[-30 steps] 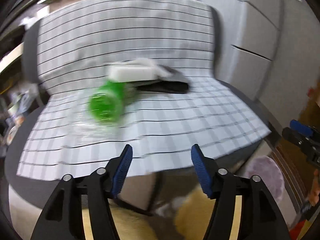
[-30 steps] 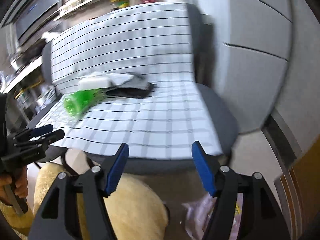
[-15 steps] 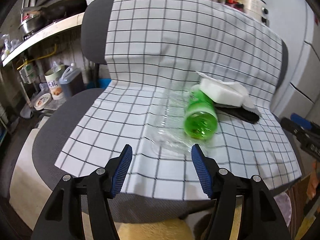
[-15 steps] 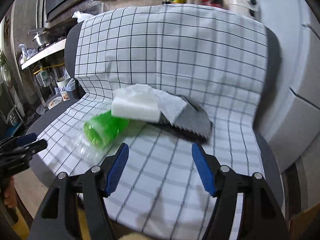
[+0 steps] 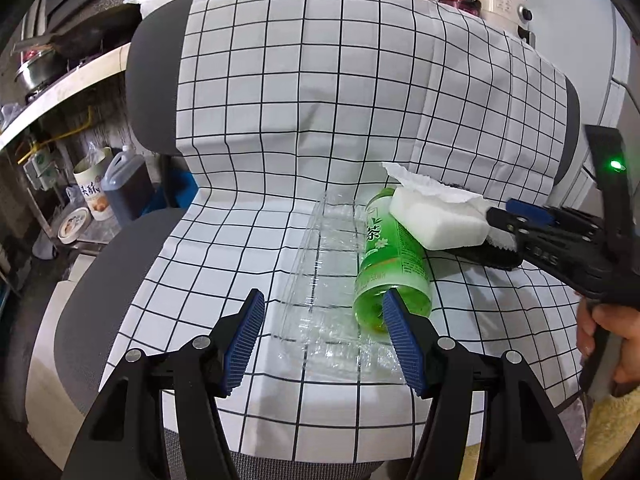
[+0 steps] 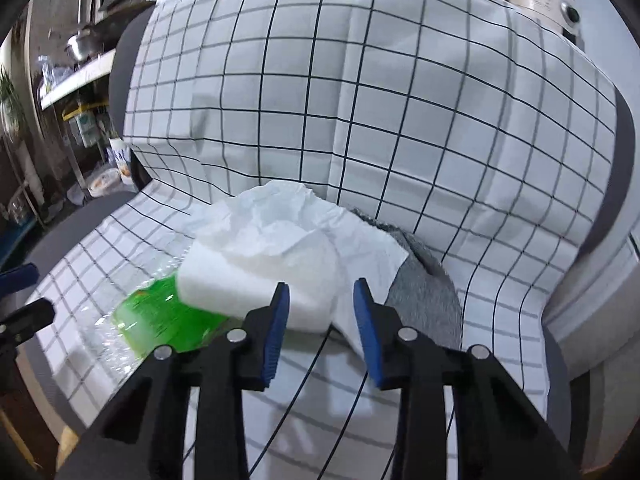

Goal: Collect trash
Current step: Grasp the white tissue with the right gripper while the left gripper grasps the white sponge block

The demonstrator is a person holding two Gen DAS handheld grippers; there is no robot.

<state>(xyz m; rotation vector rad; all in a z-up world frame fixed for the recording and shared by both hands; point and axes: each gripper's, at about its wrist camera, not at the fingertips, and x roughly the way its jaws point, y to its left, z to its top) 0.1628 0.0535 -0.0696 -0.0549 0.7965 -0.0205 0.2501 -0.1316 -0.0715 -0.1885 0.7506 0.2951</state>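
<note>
Foam block [image 6: 256,280] just beyond right tool [image 6: 320,312]

Checked cloth [image 5: 320,100] drapes grey chair [image 5: 154,68]; cluttered, perhaps kitchen, shelves [image 5: 60,92].

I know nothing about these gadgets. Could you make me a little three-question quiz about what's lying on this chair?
1. True or false: the green plastic bottle stands upright.
2. What rests on the bottle's far end? A) white foam block B) metal pot C) book
3. Fill in: the chair wears a black-and-white ____ cloth.

Key: 1 false, it lies on its side; 2 A; 3 checked.
</note>
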